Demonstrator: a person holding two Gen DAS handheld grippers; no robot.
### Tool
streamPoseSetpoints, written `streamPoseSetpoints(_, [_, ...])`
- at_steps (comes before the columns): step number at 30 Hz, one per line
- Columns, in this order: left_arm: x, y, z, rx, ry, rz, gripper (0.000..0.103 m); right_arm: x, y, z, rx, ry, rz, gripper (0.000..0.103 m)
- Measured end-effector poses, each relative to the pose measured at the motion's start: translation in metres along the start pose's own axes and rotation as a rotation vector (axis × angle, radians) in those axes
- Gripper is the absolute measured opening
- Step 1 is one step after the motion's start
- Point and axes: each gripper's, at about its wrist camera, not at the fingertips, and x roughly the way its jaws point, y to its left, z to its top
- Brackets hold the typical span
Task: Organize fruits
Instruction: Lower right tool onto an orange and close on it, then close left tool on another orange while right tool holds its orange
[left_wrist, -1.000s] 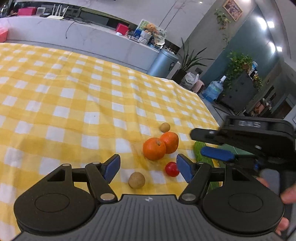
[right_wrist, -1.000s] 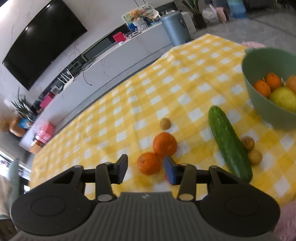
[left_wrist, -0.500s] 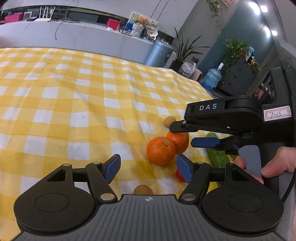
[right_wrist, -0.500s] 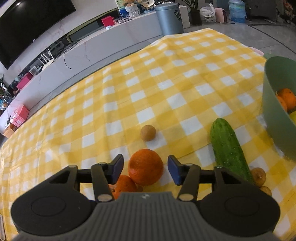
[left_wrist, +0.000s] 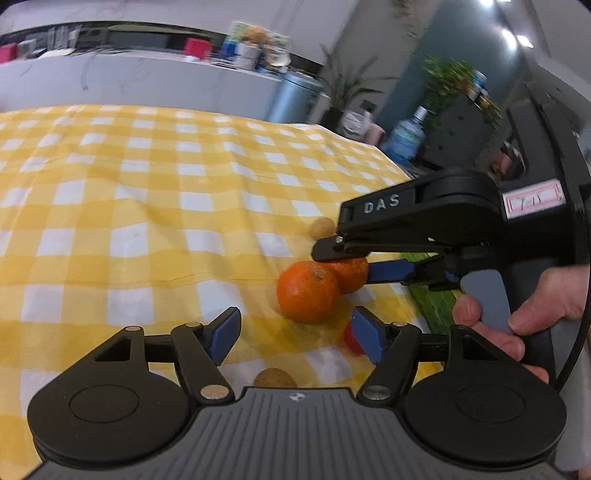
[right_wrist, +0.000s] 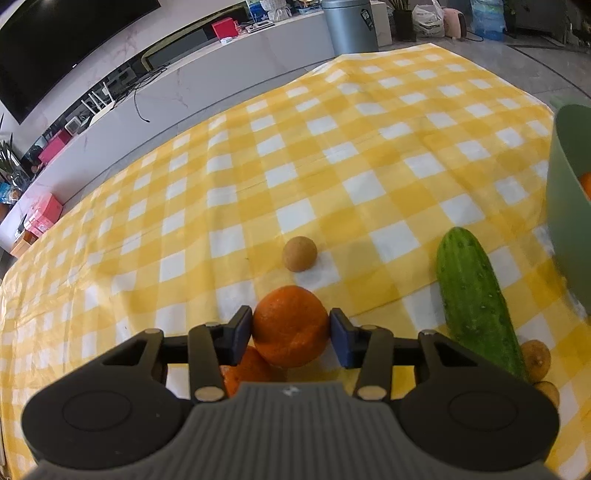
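Observation:
Two oranges lie side by side on the yellow checked cloth. My right gripper (right_wrist: 291, 332) has the far orange (right_wrist: 290, 326) between its blue pads; the jaws are closing and both pads touch its sides. In the left wrist view this gripper (left_wrist: 349, 264) reaches in from the right, held by a hand (left_wrist: 517, 314), over that same orange (left_wrist: 351, 277). The near orange (left_wrist: 307, 291) sits just ahead of my left gripper (left_wrist: 295, 336), which is open and holds nothing. The near orange (right_wrist: 247, 369) also peeks out under the right gripper's left finger.
A cucumber (right_wrist: 476, 302) lies to the right, with a green bowl (right_wrist: 569, 206) of fruit beyond it. Small brown fruits lie around: one (right_wrist: 300, 254) past the oranges, two (right_wrist: 535, 356) by the cucumber, one (left_wrist: 272, 378) under my left gripper. A red tomato (left_wrist: 349, 338) hides behind its right pad.
My right gripper came down over the far orange and its pads closed in against it. My left gripper sank closer to the near orange.

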Motion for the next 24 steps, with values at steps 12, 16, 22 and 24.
streamPoseSetpoints(12, [0.023,-0.015,0.008,0.091,0.029,0.039,0.080,-0.005,-0.007,-0.004,0.004,0.002,-0.018,0.043])
streamPoseSetpoints(16, [0.030,-0.012,0.012,0.079,0.019,0.041,0.075,-0.005,-0.007,-0.005,0.002,0.001,-0.021,0.043])
streamPoseSetpoints(22, [0.032,-0.007,0.017,0.053,0.016,0.013,0.069,-0.005,-0.006,-0.006,-0.009,-0.003,-0.026,0.043])
streamPoseSetpoints(24, [0.032,-0.007,0.017,0.051,0.019,0.005,0.062,-0.005,-0.005,-0.005,-0.010,-0.003,-0.028,0.043])
